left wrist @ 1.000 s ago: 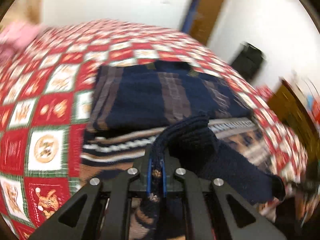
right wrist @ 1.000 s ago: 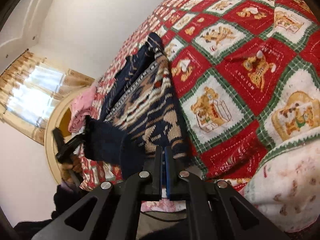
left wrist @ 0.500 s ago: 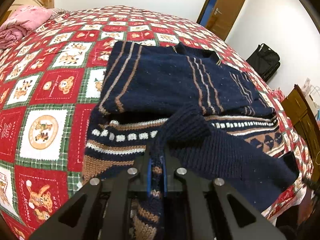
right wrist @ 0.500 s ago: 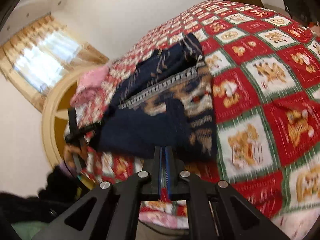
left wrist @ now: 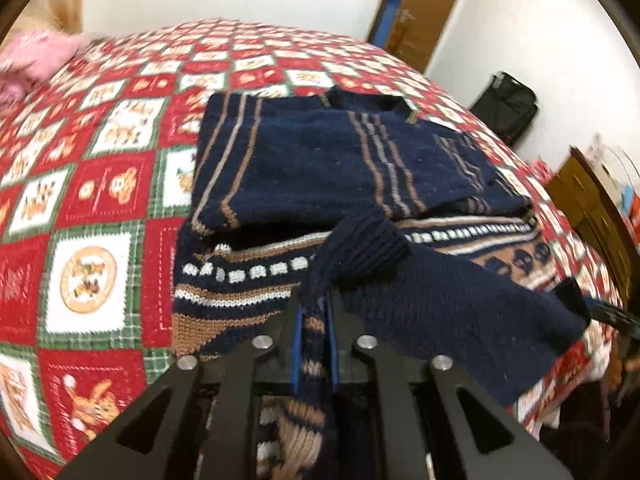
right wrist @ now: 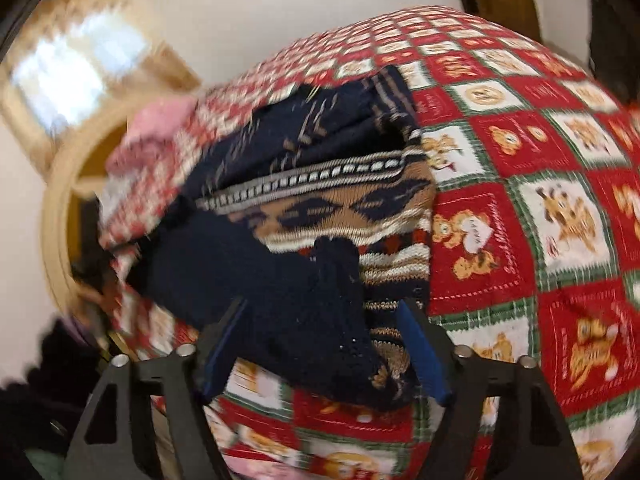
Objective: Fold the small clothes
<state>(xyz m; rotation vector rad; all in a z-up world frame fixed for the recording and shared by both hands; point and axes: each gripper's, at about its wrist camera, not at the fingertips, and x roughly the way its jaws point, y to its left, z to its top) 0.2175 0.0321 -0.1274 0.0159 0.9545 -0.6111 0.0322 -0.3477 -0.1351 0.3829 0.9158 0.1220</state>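
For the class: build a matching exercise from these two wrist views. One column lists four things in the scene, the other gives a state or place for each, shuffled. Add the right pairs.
Things
1. left gripper
2. right gripper
3. navy knitted sweater with tan stripes
4. black bag

States or places
A. jaws spread open
B. on the floor by the white wall
C. shut on knit fabric
D. lying on the red checked teddy-bear quilt

Pairs: 1-C, 2-A, 3-D, 4-B

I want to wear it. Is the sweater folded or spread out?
Partly folded. The sweater's sleeves lie across its body, and the left tool holds its bottom edge lifted.
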